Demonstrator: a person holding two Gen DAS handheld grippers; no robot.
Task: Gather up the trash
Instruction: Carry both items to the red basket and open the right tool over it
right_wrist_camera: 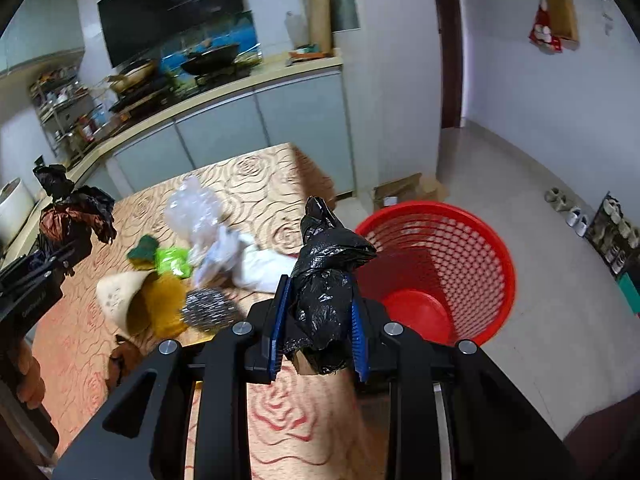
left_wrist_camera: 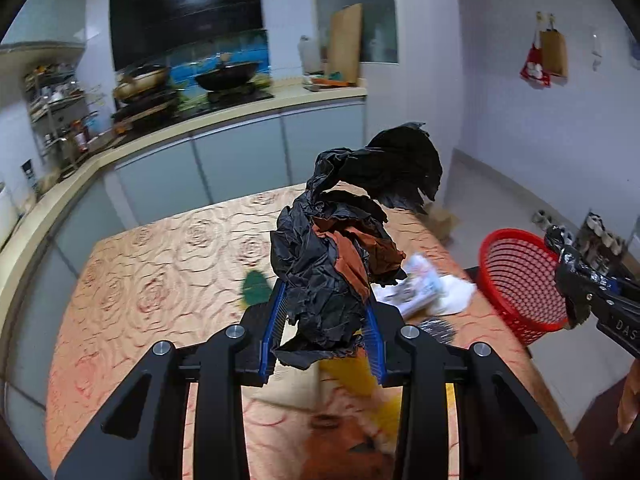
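Observation:
My left gripper (left_wrist_camera: 326,316) is shut on a crumpled black plastic bag (left_wrist_camera: 316,264) with brown material (left_wrist_camera: 352,260) bunched in it, held above the rose-patterned table (left_wrist_camera: 160,248). My right gripper (right_wrist_camera: 320,312) is shut on a smaller black bag wad (right_wrist_camera: 324,292), close to the rim of the red mesh basket (right_wrist_camera: 440,264). The basket stands off the table's right edge and looks empty inside. The right wrist view shows the left gripper (right_wrist_camera: 60,258) at far left with its bag (right_wrist_camera: 80,208). The left wrist view shows the right gripper (left_wrist_camera: 568,264) in front of the basket (left_wrist_camera: 516,276).
Loose trash lies on the table: clear plastic (right_wrist_camera: 196,208), a green sponge (right_wrist_camera: 144,254), a bright green wrapper (right_wrist_camera: 174,260), white paper (right_wrist_camera: 256,260), a steel scourer (right_wrist_camera: 208,306), a beige cup (right_wrist_camera: 120,296) and yellow cloth (right_wrist_camera: 164,304). A kitchen counter (left_wrist_camera: 240,116) runs behind; a cardboard box (right_wrist_camera: 404,190) sits on the floor.

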